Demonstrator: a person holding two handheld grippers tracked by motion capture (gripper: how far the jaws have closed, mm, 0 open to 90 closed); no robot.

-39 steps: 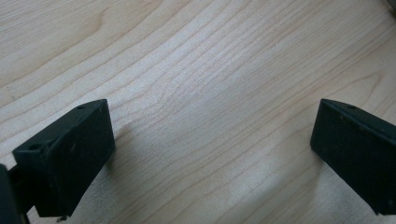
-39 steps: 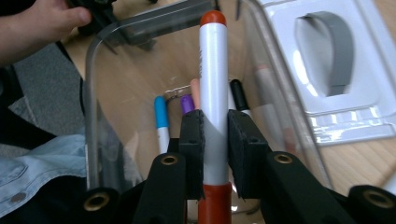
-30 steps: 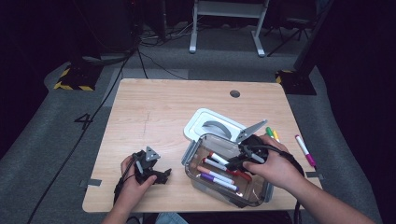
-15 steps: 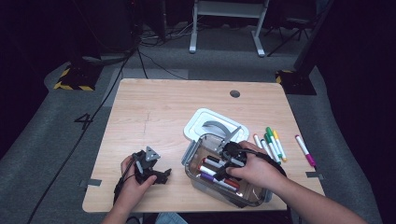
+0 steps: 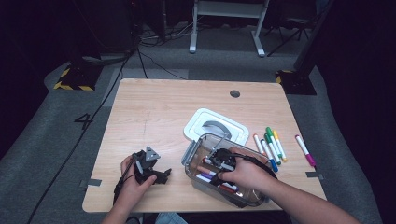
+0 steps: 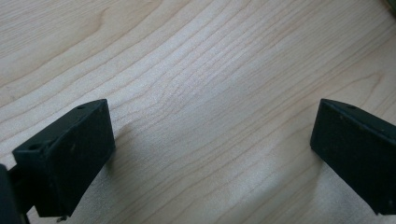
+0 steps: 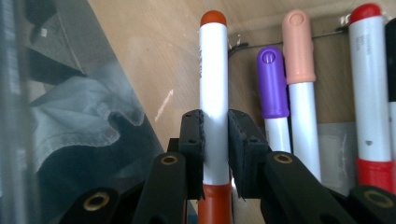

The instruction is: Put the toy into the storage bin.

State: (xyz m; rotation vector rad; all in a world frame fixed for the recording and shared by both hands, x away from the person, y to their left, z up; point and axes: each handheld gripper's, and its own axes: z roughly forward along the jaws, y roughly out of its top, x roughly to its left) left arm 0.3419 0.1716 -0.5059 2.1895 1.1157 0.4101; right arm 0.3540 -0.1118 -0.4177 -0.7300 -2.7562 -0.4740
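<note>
— What's changed since a second ago?
— The right gripper [image 5: 219, 161] has dropped from the bin's 2 o'clock rim into the clear plastic bin [image 5: 196, 151], clamped on an orange marker [image 7: 213, 93].
— Where's that marker?
— Inside the bin, beside the purple marker [image 7: 273, 88] at its 3 o'clock.
— And the left gripper [image 5: 159, 175]?
— Unmoved at the table's [image 5: 154, 107] 7 o'clock, jaws wide apart over bare wood.

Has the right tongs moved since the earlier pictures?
Yes. The right tongs, shut on an orange marker, moved left from the bin's right rim, down inside.
</note>
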